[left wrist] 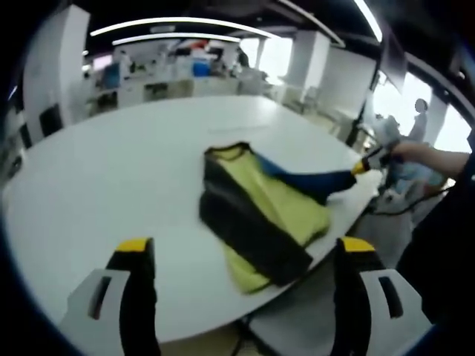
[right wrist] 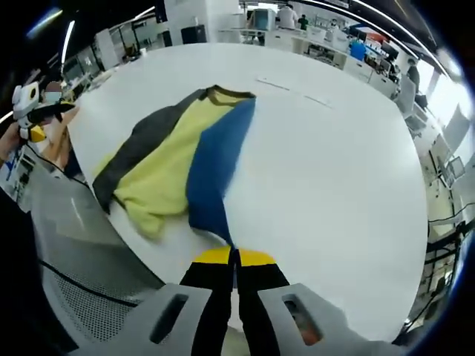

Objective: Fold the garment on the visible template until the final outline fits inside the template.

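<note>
A garment (left wrist: 260, 215) in yellow, dark grey and blue lies crumpled near the edge of the white table (left wrist: 111, 170). In the right gripper view the garment (right wrist: 159, 167) spreads out ahead, and its blue sleeve (right wrist: 215, 163) stretches down to my right gripper (right wrist: 234, 256), which is shut on the sleeve's end. From the left gripper view, the right gripper (left wrist: 364, 165) pulls the blue sleeve (left wrist: 312, 178) taut off to the right. My left gripper (left wrist: 245, 248) hovers short of the garment with its jaws wide apart and holds nothing. It also appears as the left gripper (right wrist: 31, 119) in a hand.
Faint thin lines (right wrist: 293, 90) mark the table beyond the garment. A mesh chair (right wrist: 82, 297) stands by the table edge (right wrist: 111, 222). Desks and equipment (left wrist: 171, 70) fill the room behind. A person (left wrist: 419, 119) stands far right.
</note>
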